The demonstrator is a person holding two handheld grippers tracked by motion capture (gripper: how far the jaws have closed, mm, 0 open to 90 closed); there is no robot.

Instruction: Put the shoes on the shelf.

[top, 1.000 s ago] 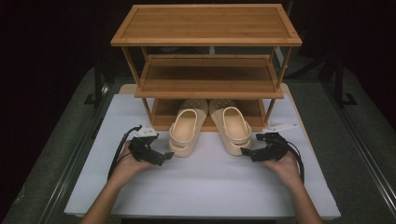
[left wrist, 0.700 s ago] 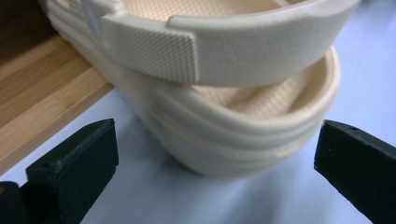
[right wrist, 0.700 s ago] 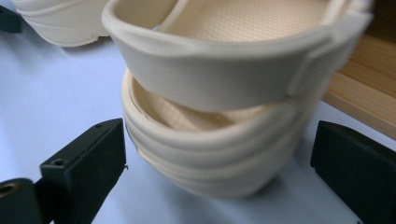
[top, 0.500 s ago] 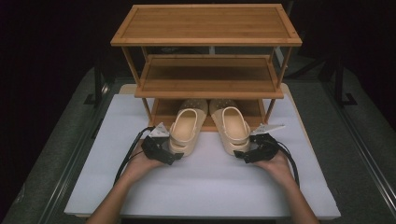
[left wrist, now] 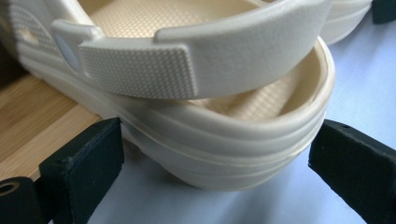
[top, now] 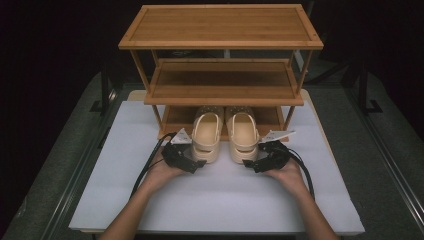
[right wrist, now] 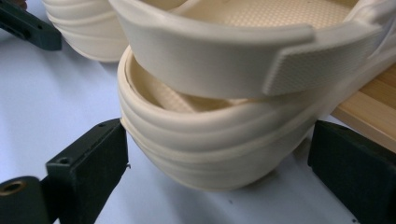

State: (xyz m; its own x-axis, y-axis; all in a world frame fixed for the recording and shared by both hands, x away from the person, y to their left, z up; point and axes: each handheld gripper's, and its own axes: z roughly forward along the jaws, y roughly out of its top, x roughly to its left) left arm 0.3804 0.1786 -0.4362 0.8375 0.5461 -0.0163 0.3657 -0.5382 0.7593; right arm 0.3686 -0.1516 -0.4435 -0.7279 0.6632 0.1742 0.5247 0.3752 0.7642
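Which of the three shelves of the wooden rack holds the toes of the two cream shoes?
The bottom shelf; the middle shelf and top shelf are bare.

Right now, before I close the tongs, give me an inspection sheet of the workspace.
Surface: white mat on the table, bare in front.
Job's things: two cream clogs, left clog and right clog, toes under the rack, heels out on the mat.
Clutter: nothing seen.
Tongs: left tongs open, jaws either side of the left clog's heel; right tongs open around the right clog's heel.
Cables: left cable and right cable loop back along the hands.
Surroundings: dark; grey floor.
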